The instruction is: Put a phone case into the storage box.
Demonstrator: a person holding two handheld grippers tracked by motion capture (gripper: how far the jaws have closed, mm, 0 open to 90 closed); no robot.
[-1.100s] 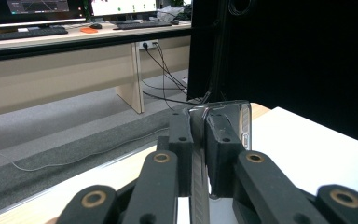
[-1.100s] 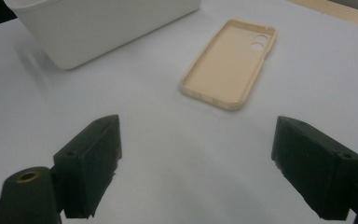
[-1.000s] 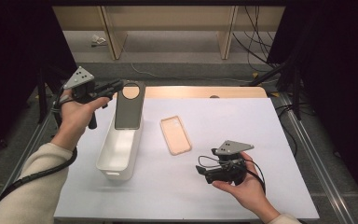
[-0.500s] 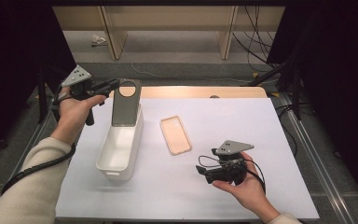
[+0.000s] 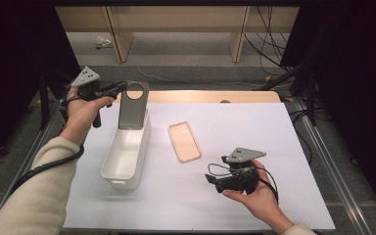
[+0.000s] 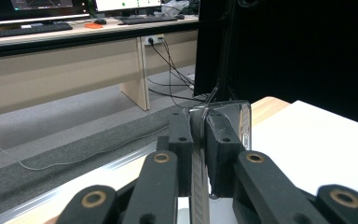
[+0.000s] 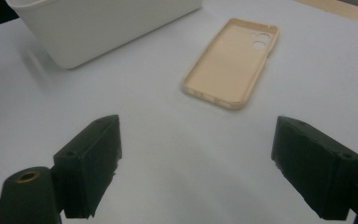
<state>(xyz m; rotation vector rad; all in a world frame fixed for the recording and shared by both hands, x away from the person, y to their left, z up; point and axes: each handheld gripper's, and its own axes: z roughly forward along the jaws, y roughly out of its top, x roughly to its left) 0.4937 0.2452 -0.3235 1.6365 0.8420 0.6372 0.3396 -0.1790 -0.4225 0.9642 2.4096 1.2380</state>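
Note:
My left gripper [image 5: 121, 88] is shut on the top edge of a dark grey phone case [image 5: 133, 110] with a round cutout. The case hangs upright over the far end of a white bin [image 5: 108, 161]; whether its lower edge touches the bin I cannot tell. In the left gripper view the jaws pinch the thin edge of the dark case [image 6: 242, 126] at my left gripper [image 6: 199, 135]. A beige phone case [image 5: 184, 142] lies hollow side up mid-table. My right gripper [image 5: 213, 182] is open near the front right, with the beige case [image 7: 233, 60] ahead of its jaws [image 7: 200, 140].
The white bin [image 7: 102, 28] stands left of the beige case, long side running front to back. A white mat [image 5: 254, 127] covers the table, with a wooden strip along its far edge. Cables and desk legs lie on the floor beyond.
The left gripper has risen slightly and turned the dark case a little, so its round cutout shows more plainly. The right gripper has stayed where it was.

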